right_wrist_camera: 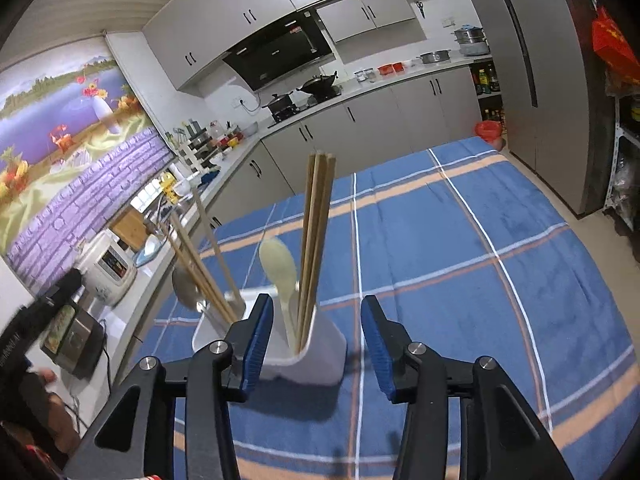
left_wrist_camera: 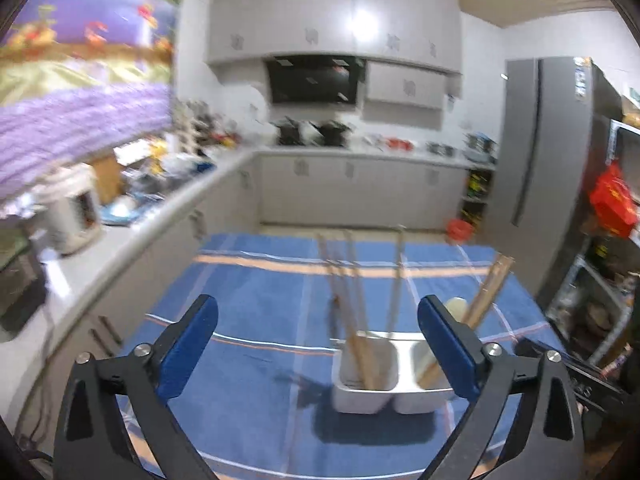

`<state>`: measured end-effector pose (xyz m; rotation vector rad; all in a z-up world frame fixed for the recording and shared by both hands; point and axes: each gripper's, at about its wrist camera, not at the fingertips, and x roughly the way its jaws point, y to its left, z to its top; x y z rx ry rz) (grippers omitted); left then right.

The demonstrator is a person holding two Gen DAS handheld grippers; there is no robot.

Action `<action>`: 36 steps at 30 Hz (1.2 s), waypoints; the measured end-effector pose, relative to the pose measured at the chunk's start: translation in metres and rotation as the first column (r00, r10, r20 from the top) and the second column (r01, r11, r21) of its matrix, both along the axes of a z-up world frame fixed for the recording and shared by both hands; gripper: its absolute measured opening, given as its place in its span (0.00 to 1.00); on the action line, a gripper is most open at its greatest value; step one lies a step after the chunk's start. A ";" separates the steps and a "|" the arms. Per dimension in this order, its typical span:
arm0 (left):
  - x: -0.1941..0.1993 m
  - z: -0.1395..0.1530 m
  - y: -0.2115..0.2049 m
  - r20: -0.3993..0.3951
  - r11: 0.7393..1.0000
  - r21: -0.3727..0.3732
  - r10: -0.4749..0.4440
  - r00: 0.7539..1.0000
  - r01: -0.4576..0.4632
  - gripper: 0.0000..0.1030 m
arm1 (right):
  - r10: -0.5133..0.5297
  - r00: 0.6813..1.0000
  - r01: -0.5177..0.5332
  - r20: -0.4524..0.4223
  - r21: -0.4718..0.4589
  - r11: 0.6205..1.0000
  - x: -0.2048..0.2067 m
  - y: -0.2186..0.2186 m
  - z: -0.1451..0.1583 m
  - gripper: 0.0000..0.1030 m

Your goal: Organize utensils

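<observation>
Sorting apparently finished: chopsticks [right_wrist_camera: 316, 240] and spoon [right_wrist_camera: 280, 268] upright in holder [right_wrist_camera: 320, 356] mid-desk [right_wrist_camera: 460, 260]; left gripper [left_wrist_camera: 318, 344] fingers wide, right gripper [right_wrist_camera: 316, 344] fingers part-open, both empty. Next, likely: drawing clear.

Both grippers have black angular arms with silver screws and blue-padded fingers [left_wrist_camera: 188, 344] [right_wrist_camera: 256, 344].
</observation>
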<state>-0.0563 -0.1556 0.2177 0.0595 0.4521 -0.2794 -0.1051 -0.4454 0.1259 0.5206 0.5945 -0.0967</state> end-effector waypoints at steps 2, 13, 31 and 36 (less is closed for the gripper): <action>-0.019 0.005 0.010 0.051 0.997 0.040 0.067 0.996 -0.069 1.00 | -0.003 1.000 0.003 -0.012 -0.042 0.999 -0.010 0.012 0.000 0.49; -0.081 -0.006 0.022 -0.037 0.994 0.104 0.036 0.999 -0.032 1.00 | 0.018 1.000 -0.019 -0.008 -0.215 0.976 -0.068 0.063 0.014 0.55; -0.125 -0.037 0.009 -0.219 0.996 0.044 -0.070 0.973 0.082 1.00 | -0.088 0.996 0.081 -0.011 -0.289 0.954 -0.131 0.077 0.022 0.60; -0.130 -0.035 0.008 -0.203 0.996 0.060 -0.053 0.978 0.067 1.00 | -0.100 0.995 0.093 -0.005 -0.304 0.948 -0.135 0.083 0.027 0.61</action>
